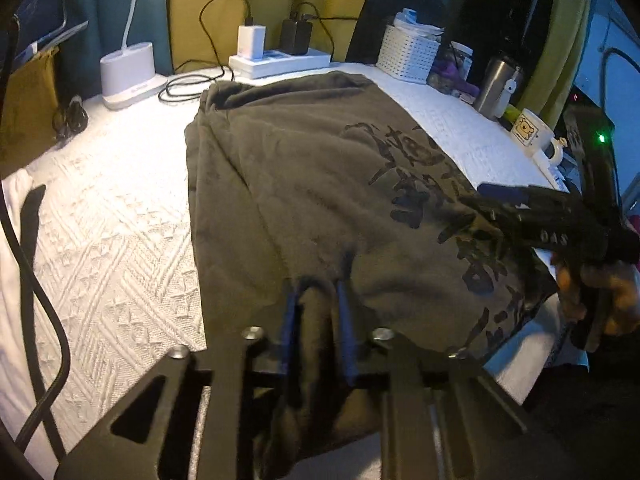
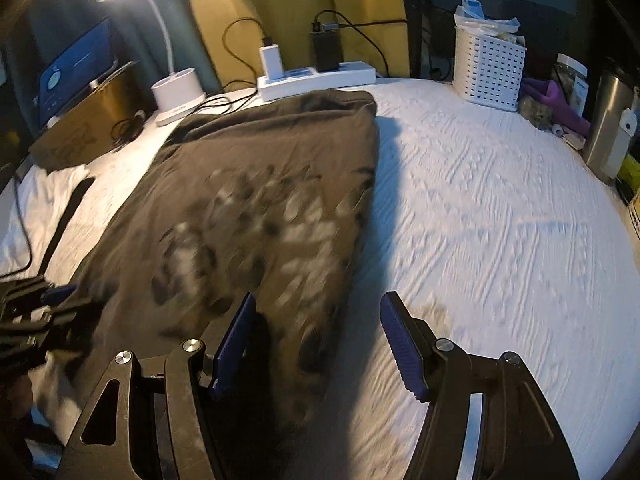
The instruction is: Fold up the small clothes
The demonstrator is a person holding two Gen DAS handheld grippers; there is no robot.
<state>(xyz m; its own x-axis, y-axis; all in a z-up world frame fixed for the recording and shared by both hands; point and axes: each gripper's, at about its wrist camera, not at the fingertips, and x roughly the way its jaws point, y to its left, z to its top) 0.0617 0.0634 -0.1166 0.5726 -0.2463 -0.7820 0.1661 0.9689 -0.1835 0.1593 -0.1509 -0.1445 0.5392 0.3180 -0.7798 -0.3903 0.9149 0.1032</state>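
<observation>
A soft olive-brown garment (image 1: 304, 184) with a dark printed pattern lies spread across the middle of the table (image 2: 500, 216), which wears a white cloth woven in raised diamond and zigzag ridges; the fabric looks thick and fleecy, rumpled at its near edge. Along the far edge stand a white lamp base (image 1: 130, 74) with a curved neck, a white power strip (image 1: 280, 62) carrying a white and a black charger with looping black cables, a white perforated plastic basket (image 2: 490, 70), a brushed steel tumbler (image 1: 498, 84) and a white mug (image 1: 534, 132) with a cartoon sticker. A black cable (image 1: 44, 300) trails down the left side. The left tongs (image 1: 318, 286) are clenched on a bunched fold of the garment's near edge. The right tongs (image 2: 318, 312) stand released and wide, blue ribbed pads apart, the garment's right edge lying loose between them, untouched as far as the blur lets me tell.
</observation>
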